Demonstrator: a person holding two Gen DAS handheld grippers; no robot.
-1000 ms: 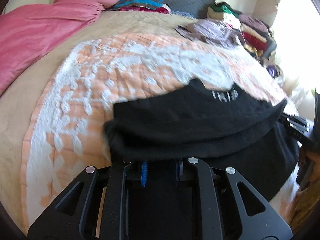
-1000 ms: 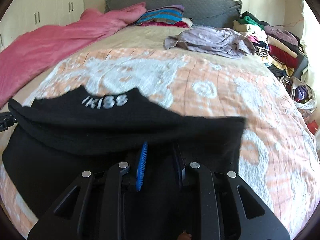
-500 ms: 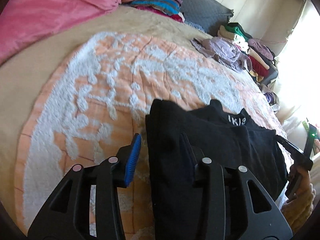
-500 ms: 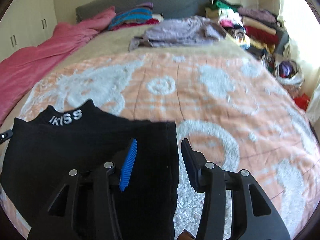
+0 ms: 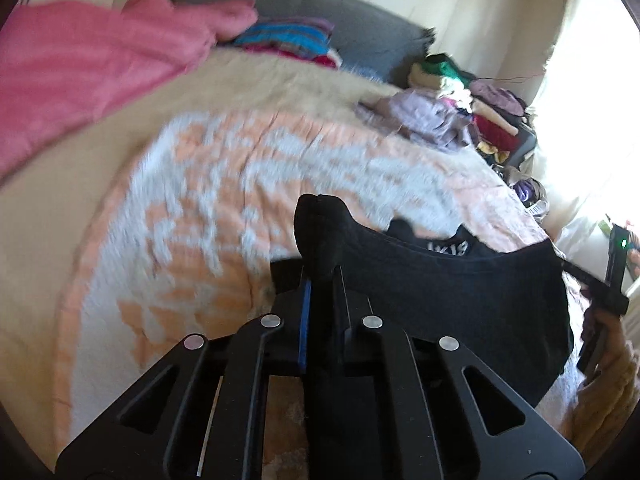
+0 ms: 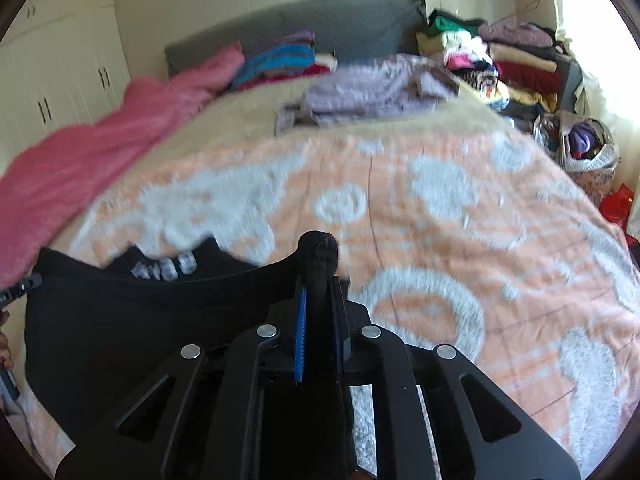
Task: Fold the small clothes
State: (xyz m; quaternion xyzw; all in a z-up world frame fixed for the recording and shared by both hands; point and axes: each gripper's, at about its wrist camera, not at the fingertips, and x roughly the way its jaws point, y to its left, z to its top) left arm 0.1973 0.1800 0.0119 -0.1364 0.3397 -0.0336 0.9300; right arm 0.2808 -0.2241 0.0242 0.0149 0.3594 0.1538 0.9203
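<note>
Between left gripper point(image 5: 322, 280) fingers, corner of black garment point(image 5: 440, 280) bunching, jaws clamping it. Right gripper point(image 6: 320, 292) likewise pinching opposite corner, fabric poking past tips. Garment hanging stretched between both, lettered collar sagging, low over orange-white blanket point(image 6: 440, 208). Pink duvet point(image 5: 80, 64) lying left; lilac clothing point(image 6: 372, 88) sitting near grey headboard point(image 6: 340, 20).

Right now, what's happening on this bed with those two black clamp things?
A person is folding a black top on the orange and white blanket, using a handheld gripper in each hand. The left gripper and the right gripper are each shut on a corner of the top, holding that edge up off the blanket. A pile of other clothes sits beside the bed.
</note>
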